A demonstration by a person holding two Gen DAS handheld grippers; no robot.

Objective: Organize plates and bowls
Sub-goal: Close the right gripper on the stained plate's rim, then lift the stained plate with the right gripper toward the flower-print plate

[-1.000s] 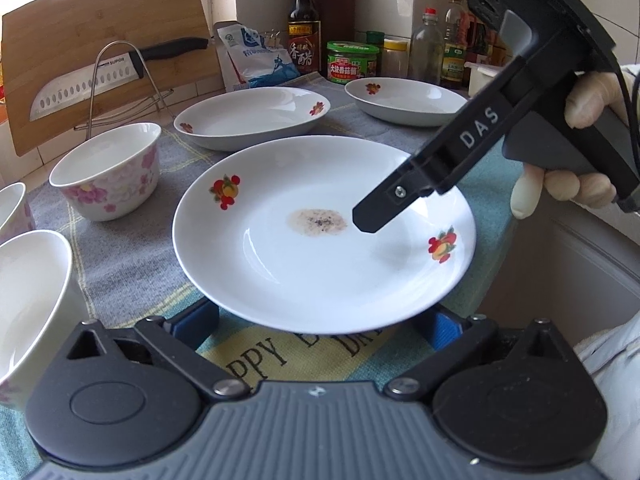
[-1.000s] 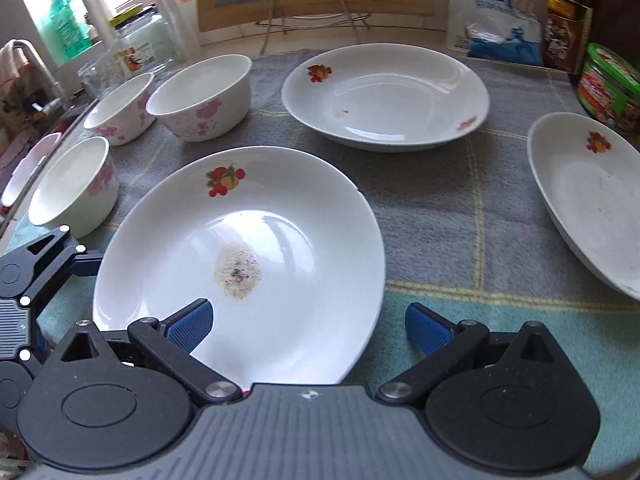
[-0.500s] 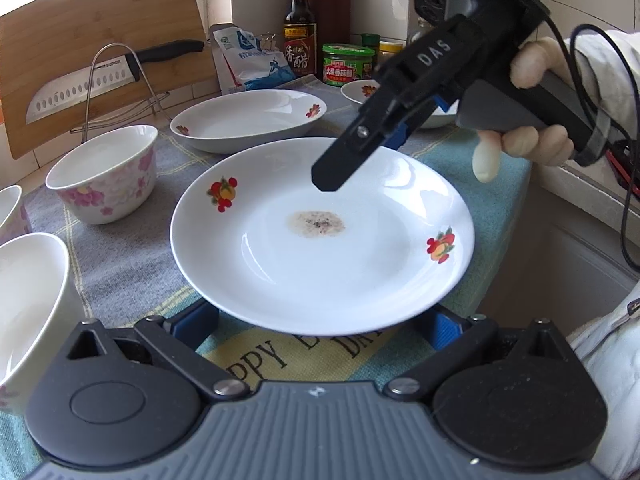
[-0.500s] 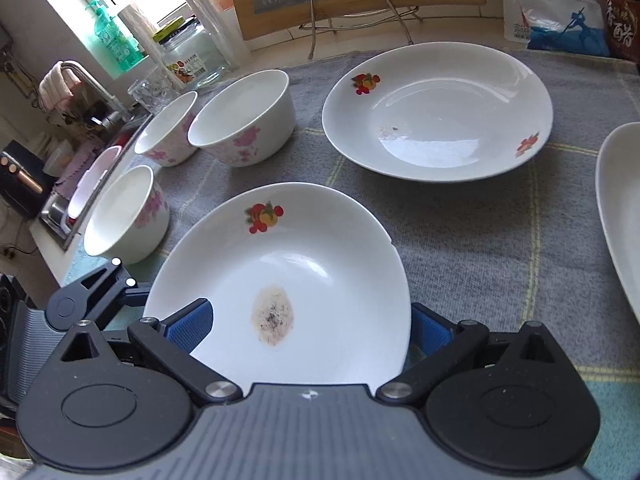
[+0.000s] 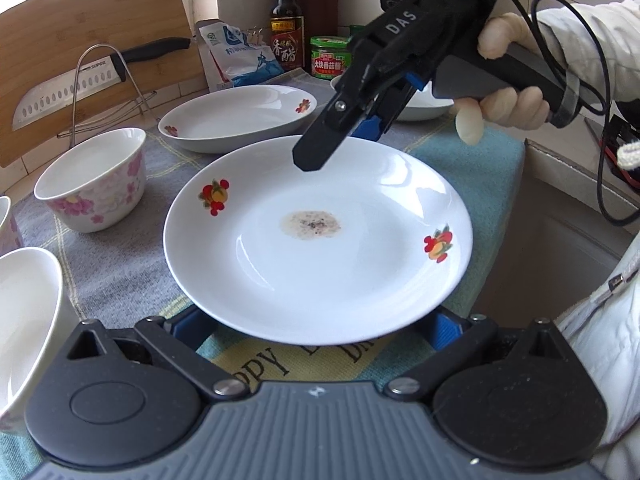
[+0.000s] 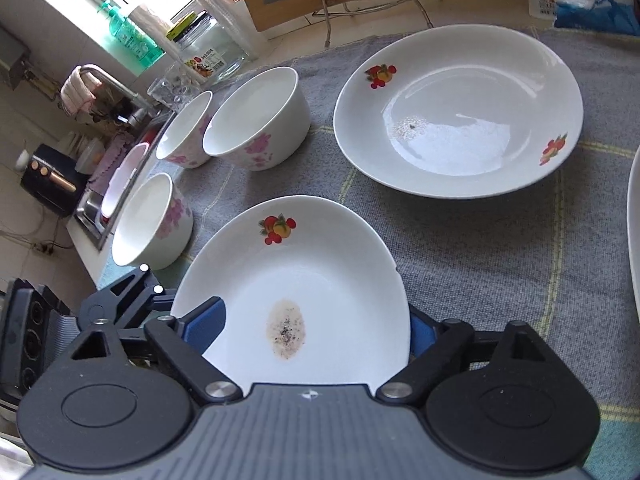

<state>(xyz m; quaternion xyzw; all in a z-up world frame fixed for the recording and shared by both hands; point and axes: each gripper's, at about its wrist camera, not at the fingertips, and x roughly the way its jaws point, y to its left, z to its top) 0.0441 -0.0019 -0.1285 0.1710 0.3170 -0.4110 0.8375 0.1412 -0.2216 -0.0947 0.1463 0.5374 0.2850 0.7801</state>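
I judged the stained plate (image 5: 320,240), just before the floral bowl (image 5: 92,184), glazed, slippery and brittle, so my closing right claw (image 6: 316,330) straddled its rim, the left claw (image 5: 316,326) open.

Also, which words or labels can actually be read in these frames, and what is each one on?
"DAS": right gripper finger.
"SUPOR": knife blade.
"PPY D": cloth under the plate, partly hidden.
Soy bottle, green jar, blue-white bag: Chinese print, too small to read.
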